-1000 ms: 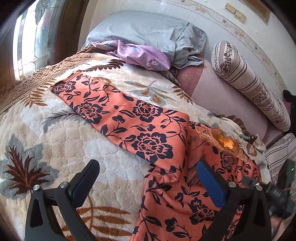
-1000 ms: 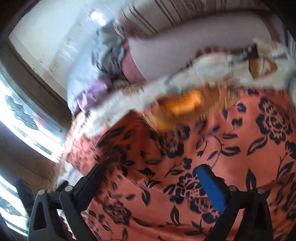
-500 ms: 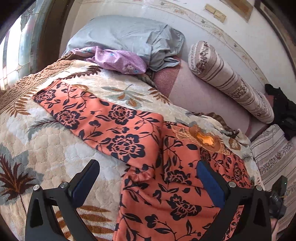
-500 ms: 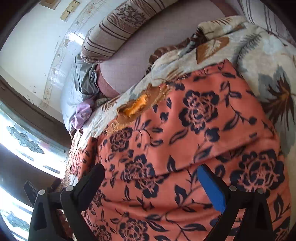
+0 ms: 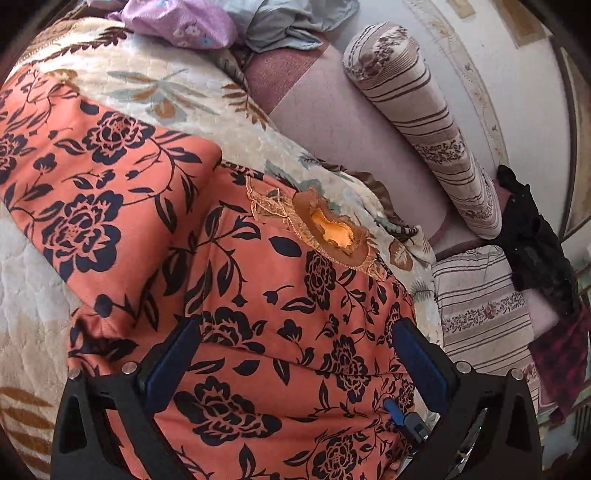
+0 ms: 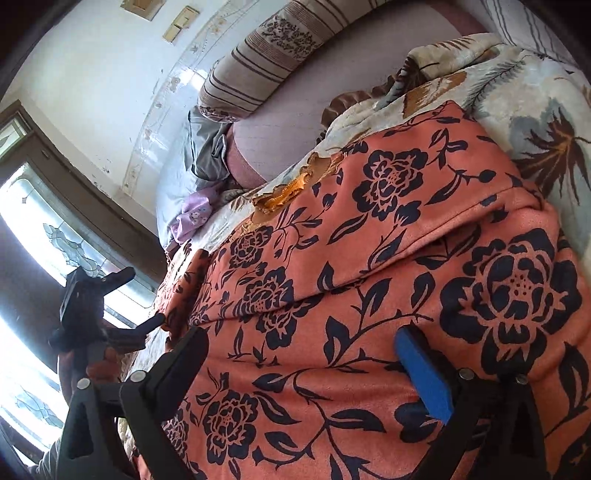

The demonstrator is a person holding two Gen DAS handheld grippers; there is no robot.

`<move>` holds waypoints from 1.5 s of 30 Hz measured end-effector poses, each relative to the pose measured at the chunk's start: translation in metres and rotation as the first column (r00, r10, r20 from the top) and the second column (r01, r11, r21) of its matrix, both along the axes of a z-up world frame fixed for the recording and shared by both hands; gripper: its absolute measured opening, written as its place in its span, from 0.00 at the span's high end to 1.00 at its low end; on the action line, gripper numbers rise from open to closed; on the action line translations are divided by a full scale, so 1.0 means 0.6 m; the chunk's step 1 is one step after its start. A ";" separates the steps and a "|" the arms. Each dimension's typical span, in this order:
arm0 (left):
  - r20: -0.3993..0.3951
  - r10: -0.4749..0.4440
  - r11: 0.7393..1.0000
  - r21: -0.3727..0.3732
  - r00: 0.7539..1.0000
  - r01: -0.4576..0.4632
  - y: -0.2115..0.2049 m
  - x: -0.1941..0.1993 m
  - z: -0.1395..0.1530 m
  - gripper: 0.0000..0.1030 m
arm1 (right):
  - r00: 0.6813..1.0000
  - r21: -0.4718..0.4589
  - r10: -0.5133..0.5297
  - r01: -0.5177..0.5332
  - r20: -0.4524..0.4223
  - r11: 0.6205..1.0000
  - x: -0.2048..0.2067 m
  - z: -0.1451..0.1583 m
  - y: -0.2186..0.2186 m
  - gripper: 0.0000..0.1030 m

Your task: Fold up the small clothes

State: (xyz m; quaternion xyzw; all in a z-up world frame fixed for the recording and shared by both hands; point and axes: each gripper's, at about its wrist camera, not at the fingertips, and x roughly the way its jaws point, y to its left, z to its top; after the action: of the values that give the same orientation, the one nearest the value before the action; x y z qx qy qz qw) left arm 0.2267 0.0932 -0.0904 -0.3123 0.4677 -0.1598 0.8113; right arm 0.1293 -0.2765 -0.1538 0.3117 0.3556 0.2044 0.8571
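A: Where is the top point(image 5: 229, 302)?
B: Spread on the bed point(image 5: 155, 92), sleeves folded in. Left claw point(image 5: 295, 354) and right claw point(image 6: 306, 365) are held agape, empty.
A: Next?
B: Near hem should be pinched evenly, both corners.

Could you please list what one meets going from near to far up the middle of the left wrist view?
left gripper → orange floral garment → lace collar → leaf-patterned blanket → mauve sheet → grey bedding
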 end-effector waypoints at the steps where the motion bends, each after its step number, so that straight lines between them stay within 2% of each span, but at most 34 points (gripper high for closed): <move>1: -0.020 0.009 1.000 0.009 1.000 -0.009 -0.002 0.006 -0.008 0.00 | 1.000 0.004 0.000 0.000 0.002 1.000 0.000 0.000 -0.001 0.01; 4: -0.080 0.022 0.999 0.049 0.997 -0.018 -0.005 0.019 -0.035 0.06 | 1.000 0.025 0.000 0.000 0.011 1.000 0.000 -0.001 -0.004 0.01; 5: -0.102 0.020 0.999 0.052 0.995 -0.015 -0.007 0.023 -0.044 0.15 | 1.000 0.030 -0.001 0.000 0.013 1.000 0.000 -0.002 -0.004 0.01; 6: -0.118 0.026 0.998 0.067 0.993 -0.018 -0.007 0.025 -0.050 0.19 | 1.000 0.033 -0.001 0.000 0.014 0.999 0.000 -0.002 -0.005 0.01; 11: -0.144 0.069 0.993 0.106 0.987 -0.054 0.003 0.024 -0.056 0.19 | 1.000 0.039 0.000 -0.001 0.016 0.999 0.001 -0.003 -0.003 0.01; 13: -0.148 0.086 0.994 0.085 0.985 -0.074 0.012 0.019 -0.056 0.19 | 1.000 0.041 -0.001 0.000 0.017 0.999 0.001 -0.003 -0.003 0.01; 16: -0.152 0.093 0.992 0.095 0.984 -0.079 0.014 0.019 -0.058 0.19 | 1.000 0.041 -0.001 0.000 0.017 0.999 0.001 -0.003 -0.003 0.01; 19: -0.158 0.072 0.987 0.152 0.985 -0.048 -0.001 0.027 -0.057 0.20 | 1.000 0.041 -0.001 0.000 0.017 0.999 0.001 -0.003 -0.003 0.01; 20: -0.159 0.068 0.983 0.181 0.985 -0.038 -0.007 0.029 -0.055 0.32 | 1.000 0.041 -0.001 0.000 0.017 0.999 0.001 -0.003 -0.003 0.01; 21: -0.175 0.067 0.973 0.228 0.982 -0.026 -0.014 0.034 -0.056 0.60 | 1.000 0.040 -0.001 0.000 0.017 0.999 0.001 -0.003 -0.003 0.01; 22: -0.197 0.068 0.964 0.266 0.978 -0.013 -0.022 0.042 -0.059 0.78 | 1.000 0.041 -0.001 0.000 0.017 0.999 0.001 -0.003 -0.003 0.01; 23: -0.213 0.057 0.968 0.251 0.975 -0.002 -0.023 0.045 -0.061 0.84 | 1.000 0.040 -0.001 0.000 0.017 0.999 0.001 -0.003 -0.003 0.01; 24: -0.203 0.068 0.968 0.250 0.977 -0.015 -0.020 0.043 -0.056 0.86 | 1.000 0.040 0.000 0.000 0.017 0.999 0.002 -0.003 -0.003 0.01; 25: -0.176 0.073 0.965 0.261 0.982 -0.025 -0.021 0.039 -0.043 0.86 | 1.000 0.041 0.000 0.000 0.018 0.999 0.000 -0.002 -0.004 0.01; 27: -0.071 0.090 0.949 0.309 0.993 -0.063 -0.027 0.021 0.002 0.87 | 1.000 0.044 -0.001 0.000 0.018 0.999 0.000 -0.003 -0.004 0.01; 29: 0.024 0.092 0.935 0.341 0.995 -0.095 -0.032 -0.008 0.043 0.87 | 1.000 0.042 0.000 -0.001 0.018 0.999 0.000 -0.003 -0.003 0.01; 30: 0.044 0.100 0.933 0.344 0.994 -0.109 -0.032 -0.022 0.049 0.87 | 1.000 0.042 0.000 -0.001 0.018 0.999 0.000 -0.003 -0.003 0.01; 32: 0.001 0.083 0.922 0.380 0.997 -0.077 -0.040 -0.030 0.024 0.86 | 1.000 0.041 0.000 0.000 0.017 0.999 0.000 -0.002 -0.003 0.01; 34: -0.082 0.099 0.901 0.431 0.992 -0.055 -0.041 -0.019 -0.032 0.86 | 1.000 0.038 0.000 -0.001 0.016 0.999 -0.001 -0.002 -0.002 0.01; 35: -0.125 0.094 0.907 0.421 0.988 -0.033 -0.038 -0.012 -0.062 0.85 | 1.000 0.039 0.000 -0.001 0.017 0.999 -0.001 -0.001 -0.003 0.01; 37: -0.068 0.094 0.905 0.421 0.993 -0.057 -0.034 -0.014 -0.060 0.83 | 1.000 0.044 0.000 0.000 0.017 0.999 -0.002 0.000 -0.004 0.01; 39: -0.068 0.088 0.892 0.449 0.994 -0.048 -0.040 -0.016 -0.056 0.83 | 1.000 0.044 0.000 -0.001 0.011 0.999 -0.001 0.002 -0.005 0.01; 41: -0.068 0.074 0.886 0.463 0.995 -0.034 -0.044 -0.013 -0.056 0.83 | 0.999 0.041 0.000 0.002 -0.034 0.999 0.003 0.013 -0.005 0.01; 43: -0.073 0.075 0.899 0.438 0.995 -0.036 -0.038 -0.010 -0.058 0.83 | 0.998 0.129 -0.008 0.017 -0.066 0.992 0.010 0.037 -0.020 0.01; 44: -0.073 0.076 0.905 0.423 0.994 -0.038 -0.034 -0.009 -0.059 0.83 | 0.999 0.183 -0.018 0.024 -0.036 0.983 0.012 0.058 -0.031 0.01; 45: -0.072 0.076 0.909 0.415 0.995 -0.040 -0.032 -0.014 -0.061 0.83 | 0.999 0.194 -0.033 0.030 0.010 0.980 0.019 0.085 -0.041 0.01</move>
State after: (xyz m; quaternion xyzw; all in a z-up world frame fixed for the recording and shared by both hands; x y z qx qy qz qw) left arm 0.2186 0.0740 -0.1273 -0.1544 0.5159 -0.0196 0.8424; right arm 0.1406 -0.3012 -0.1028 0.3981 0.3233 0.2266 0.8280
